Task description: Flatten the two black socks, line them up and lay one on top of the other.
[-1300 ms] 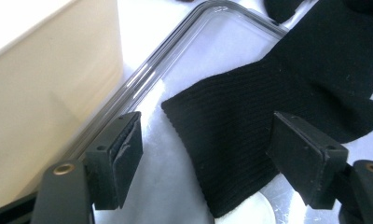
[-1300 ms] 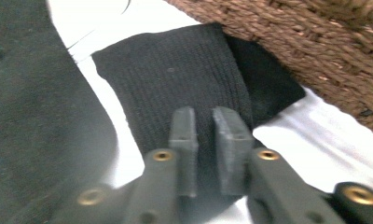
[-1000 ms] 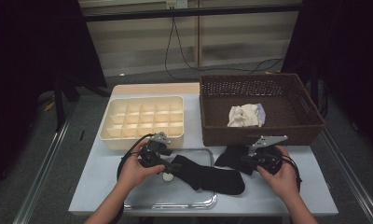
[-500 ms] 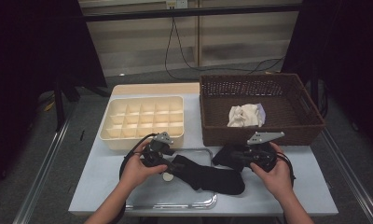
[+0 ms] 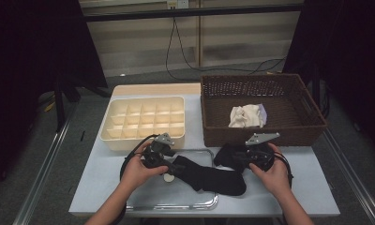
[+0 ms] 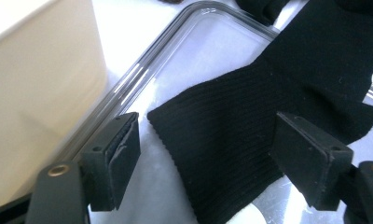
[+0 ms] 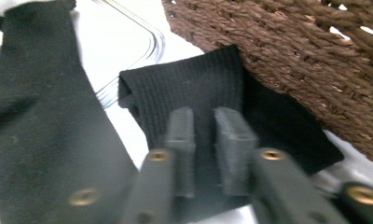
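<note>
Both tongs sit low over the pale desk point(image 5: 106, 178), one in each of our hands. Our left tongs point(image 6: 208, 158) stand wide open: between their two black pads lies the ribbed cuff of a long black knitted sock point(image 6: 250, 140), and neither pad presses on it. That sock rests on a clear, round-cornered plastic tray point(image 6: 128, 79), whose rim runs just past the left pad. Beyond that rim, on the same side, stands a cream plastic organiser box with many square compartments point(image 5: 143, 123).

Our right tongs point(image 7: 204, 140) have just been opening; their jaws now stand a narrow gap apart over a second black ribbed sock point(image 7: 194, 93), folded and lying flat on the desk. We see cloth under and ahead of the pads, yet we cannot tell whether any fold sits between them; the pads do not appear to pinch it. This sock's far edge lies against the wall of a dark brown woven wicker basket point(image 7: 287, 51), which stands just ahead of these tongs. Inside the basket, well apart from both tongs, lies a crumpled white cloth point(image 5: 245, 116).

From the high view, the long sock stretches from the left tongs point(image 5: 169, 165) toward the right tongs point(image 5: 235, 157).
</note>
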The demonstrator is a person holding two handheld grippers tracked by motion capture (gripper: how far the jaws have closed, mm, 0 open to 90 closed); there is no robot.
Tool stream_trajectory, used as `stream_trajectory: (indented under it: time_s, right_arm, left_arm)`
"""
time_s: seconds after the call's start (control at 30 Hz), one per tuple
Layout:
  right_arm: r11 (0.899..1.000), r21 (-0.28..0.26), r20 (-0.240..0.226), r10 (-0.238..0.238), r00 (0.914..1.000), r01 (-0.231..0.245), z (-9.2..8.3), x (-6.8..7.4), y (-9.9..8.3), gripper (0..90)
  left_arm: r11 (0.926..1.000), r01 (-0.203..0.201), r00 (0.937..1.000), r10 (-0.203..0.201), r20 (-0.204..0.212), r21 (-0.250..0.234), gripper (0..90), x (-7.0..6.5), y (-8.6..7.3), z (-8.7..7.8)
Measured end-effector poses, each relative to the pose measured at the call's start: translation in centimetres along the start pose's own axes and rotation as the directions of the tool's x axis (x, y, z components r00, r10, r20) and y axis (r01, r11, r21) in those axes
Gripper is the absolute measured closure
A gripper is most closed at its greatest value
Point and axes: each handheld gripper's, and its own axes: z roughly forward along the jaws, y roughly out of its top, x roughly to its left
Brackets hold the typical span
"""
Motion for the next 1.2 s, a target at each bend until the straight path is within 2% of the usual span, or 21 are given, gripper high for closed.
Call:
stream_trajectory:
  time_s: [0.03, 0.07, 0.1, 0.2, 0.23, 0.3, 0.37, 0.43, 0.5, 0.57, 0.6, 0.63, 0.67, 0.7, 0.8, 0.87, 0.9, 0.93, 1.17, 1.2]
  right_arm:
    - [1.0, -0.002, 0.005, -0.005, 1.0, 0.005, 0.1, 0.0, 0.0, 61.7]
    - [1.0, 0.009, 0.034, -0.013, 0.9993, 0.013, 0.1, 0.0, 0.1, 50.4]
    - [1.0, 0.012, 0.049, -0.013, 0.9987, 0.012, 0.1, -0.1, 0.1, 46.9]
    - [1.0, 0.0, 0.059, 0.005, 0.9982, -0.005, 0.2, -0.4, 0.1, 33.4]
    - [1.0, 0.007, 0.074, 0.008, 0.9972, -0.008, 0.3, -0.4, 0.1, 31.2]
    - [1.0, 0.02, 0.082, 0.01, 0.9966, -0.012, 0.8, -0.6, 0.0, 25.5]
    - [0.999, 0.047, 0.092, -0.022, 0.9955, 0.018, 1.5, -0.6, -0.2, 23.9]
    - [0.999, 0.031, 0.098, -0.041, 0.9944, 0.038, 1.7, -0.5, -0.3, 27.6]
    - [0.998, 0.038, 0.083, -0.051, 0.9953, 0.048, 1.5, -0.3, -0.1, 42.0]
    - [0.999, 0.036, 0.076, -0.043, 0.9962, 0.04, 1.5, 0.0, -0.1, 50.7]
    - [0.998, 0.035, 0.056, -0.056, 0.9969, 0.054, 1.4, 0.0, -0.1, 58.2]
    - [0.998, 0.035, 0.056, -0.056, 0.9969, 0.054, 1.4, 0.0, -0.1, 58.2]
    - [0.998, 0.039, 0.05, -0.055, 0.9972, 0.053, 1.3, 0.0, 0.0, 65.3]
    - [0.999, 0.029, 0.037, -0.024, 0.999, 0.023, 1.2, -0.1, -0.1, 73.7]
    - [1.0, 0.016, 0.025, 0.008, 0.9997, -0.009, 1.0, -0.3, -0.2, 76.4]
    - [1.0, 0.014, 0.024, 0.01, 0.9997, -0.01, 0.9, -0.3, -0.2, 76.8]
    - [0.999, -0.005, 0.003, 0.033, 0.9994, -0.033, 0.4, -0.4, 0.0, 77.2]
    - [0.999, -0.01, 0.0, 0.037, 0.9993, -0.037, 0.3, -0.3, 0.1, 77.3]
    - [0.998, -0.049, -0.023, 0.044, 0.9988, -0.045, -1.4, 0.0, 0.7, 77.4]
    - [0.997, -0.065, -0.037, 0.048, 0.9982, -0.05, -1.8, 0.2, 0.8, 77.4]
  left_arm:
    - [1.0, 0.007, 1.0, -0.007, -0.002, -0.005, 23.5, 0.0, 0.0, -0.1]
    - [0.9999, 0.008, 1.0, -0.008, -0.003, -0.009, 23.5, 0.0, -0.1, -0.1]
    - [0.9997, 0.022, 0.9998, -0.022, -0.004, -0.014, 23.2, 0.0, -0.1, -0.1]
    - [0.9999, 0.013, 0.9999, -0.013, -0.006, 0.001, 22.8, 0.1, -0.3, -0.2]
    - [1.0, 0.007, 1.0, -0.007, -0.006, 0.0, 22.8, 0.1, -0.3, -0.2]
    - [0.9998, 0.02, 0.9998, -0.02, -0.01, -0.004, 22.7, 0.1, -0.4, -0.3]
    - [0.9998, 0.017, 0.9998, -0.017, -0.012, -0.006, 22.7, 0.1, -0.5, -0.4]
    - [0.9999, 0.014, 0.9998, -0.014, -0.015, -0.002, 22.7, 0.2, -0.6, -0.6]
    - [0.9998, 0.019, 0.9997, -0.019, -0.016, -0.002, 22.7, 0.3, -0.8, -0.6]
    - [0.9998, 0.022, 0.9996, -0.021, -0.018, 0.001, 22.6, 0.3, -0.8, -0.6]
    - [0.9998, 0.022, 0.9996, -0.022, -0.018, -0.004, 22.6, 0.3, -0.8, -0.6]
    - [0.9998, 0.022, 0.9996, -0.022, -0.018, -0.004, 22.6, 0.3, -0.8, -0.6]
    - [0.9998, 0.019, 0.9997, -0.019, -0.017, -0.005, 22.6, 0.2, -0.7, -0.7]
    - [0.9999, 0.015, 0.9998, -0.015, -0.015, -0.008, 22.4, 0.1, -0.7, -0.6]
    - [0.9999, 0.006, 0.9999, -0.006, -0.014, -0.009, 22.1, 0.1, -0.6, -0.6]
    - [1.0, 0.004, 0.9999, -0.004, -0.014, -0.008, 22.1, 0.1, -0.6, -0.6]
    - [0.9999, 0.01, 0.9999, -0.01, -0.011, -0.011, 22.1, 0.2, -0.6, -0.6]
    - [0.9996, 0.022, 0.9997, -0.022, -0.013, -0.018, 22.1, 0.1, -0.6, -0.6]
    - [0.9999, 0.009, 0.9999, -0.009, -0.01, -0.005, 22.1, 0.2, -0.7, -0.6]
    - [1.0, 0.006, 0.9999, -0.006, -0.01, -0.004, 22.1, 0.2, -0.6, -0.6]
